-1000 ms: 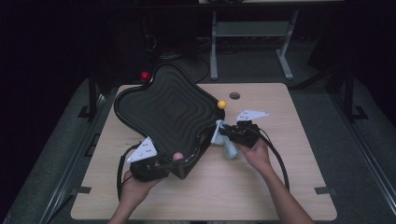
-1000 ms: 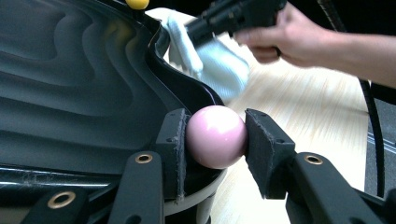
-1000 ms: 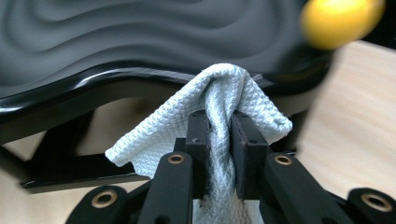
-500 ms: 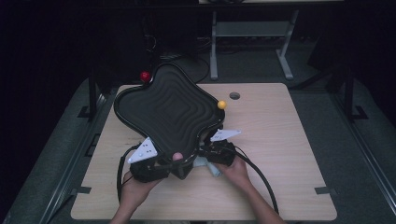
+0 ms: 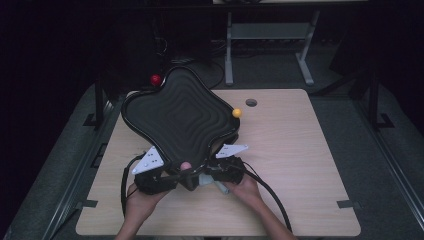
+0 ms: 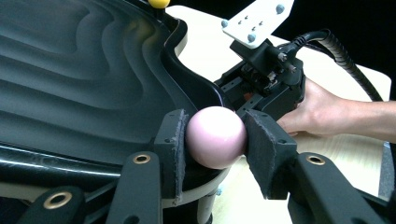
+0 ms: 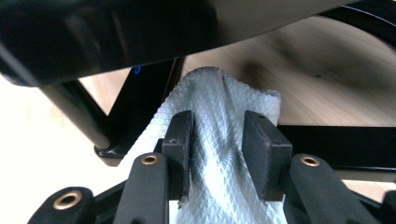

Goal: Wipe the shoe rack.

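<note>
Jaws of the left gripper (image 6: 215, 140) stand about half open and clamp a pink ball (image 6: 216, 136), both pads pressed to its sides, at the lower centre of the left gripper view. That ball sits on the near rim of a black wavy tray (image 6: 79, 79), which fills the upper left of that frame; a yellow ball (image 6: 159, 3) peeks in at the top edge. In the high view the left gripper (image 5: 167, 177) lies at the lower centre, at the tray's (image 5: 180, 115) near corner, with the pink ball (image 5: 185, 165) just showing there. The right gripper (image 5: 212, 175) sits just to its right, close under the tray's edge. Its jaws have just been opening and now stand roughly half apart, with a white cloth (image 7: 219, 140) bunched between them in the right gripper view (image 7: 217, 144); the pads seem to touch the cloth loosely, though real pressure is hard to judge. A red ball (image 5: 156, 79) sits at the tray's far left corner.
</note>
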`<state>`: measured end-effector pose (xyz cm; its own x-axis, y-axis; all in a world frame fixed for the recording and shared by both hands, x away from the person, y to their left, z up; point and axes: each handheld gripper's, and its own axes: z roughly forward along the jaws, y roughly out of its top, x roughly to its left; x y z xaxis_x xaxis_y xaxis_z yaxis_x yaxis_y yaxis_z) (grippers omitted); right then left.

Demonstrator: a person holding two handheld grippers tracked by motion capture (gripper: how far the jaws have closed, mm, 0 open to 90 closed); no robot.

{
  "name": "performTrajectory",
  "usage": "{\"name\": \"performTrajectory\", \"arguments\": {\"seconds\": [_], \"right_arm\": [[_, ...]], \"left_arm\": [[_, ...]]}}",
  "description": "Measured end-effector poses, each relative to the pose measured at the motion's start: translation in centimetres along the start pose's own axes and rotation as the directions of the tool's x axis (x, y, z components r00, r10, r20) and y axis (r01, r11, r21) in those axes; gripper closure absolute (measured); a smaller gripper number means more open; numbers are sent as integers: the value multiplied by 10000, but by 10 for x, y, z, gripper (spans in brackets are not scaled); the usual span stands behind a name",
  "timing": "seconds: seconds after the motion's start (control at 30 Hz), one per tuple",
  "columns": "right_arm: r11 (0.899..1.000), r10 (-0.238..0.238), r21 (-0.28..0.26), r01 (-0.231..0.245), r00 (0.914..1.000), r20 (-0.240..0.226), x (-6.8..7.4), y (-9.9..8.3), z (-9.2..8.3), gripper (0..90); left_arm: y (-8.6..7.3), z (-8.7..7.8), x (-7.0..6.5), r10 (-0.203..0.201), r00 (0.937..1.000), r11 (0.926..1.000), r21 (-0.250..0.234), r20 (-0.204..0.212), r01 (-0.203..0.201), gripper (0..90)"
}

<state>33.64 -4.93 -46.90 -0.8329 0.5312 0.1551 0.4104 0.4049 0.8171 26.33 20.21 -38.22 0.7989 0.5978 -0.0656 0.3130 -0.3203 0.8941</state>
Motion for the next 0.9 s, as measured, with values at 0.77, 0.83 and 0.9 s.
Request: {"name": "performTrajectory", "arguments": {"seconds": [0.77, 0.83, 0.9], "right_arm": [[9992, -341, -217, 331, 9983, -479, 25, 1, 16, 819], [9998, -17, -211, 17, 10000, -24, 14, 1, 13, 820], [9990, 358, -253, -357, 9994, 16, 7, 0, 11, 820]], "left_arm": [[0, -1, 0, 6, 10000, 10000, -13, -57, -6, 601], [0, -1, 0, 8, 10000, 10000, -7, -75, -8, 601], [0, 0, 0, 0, 10000, 10000, -14, -64, 0, 600]]}}
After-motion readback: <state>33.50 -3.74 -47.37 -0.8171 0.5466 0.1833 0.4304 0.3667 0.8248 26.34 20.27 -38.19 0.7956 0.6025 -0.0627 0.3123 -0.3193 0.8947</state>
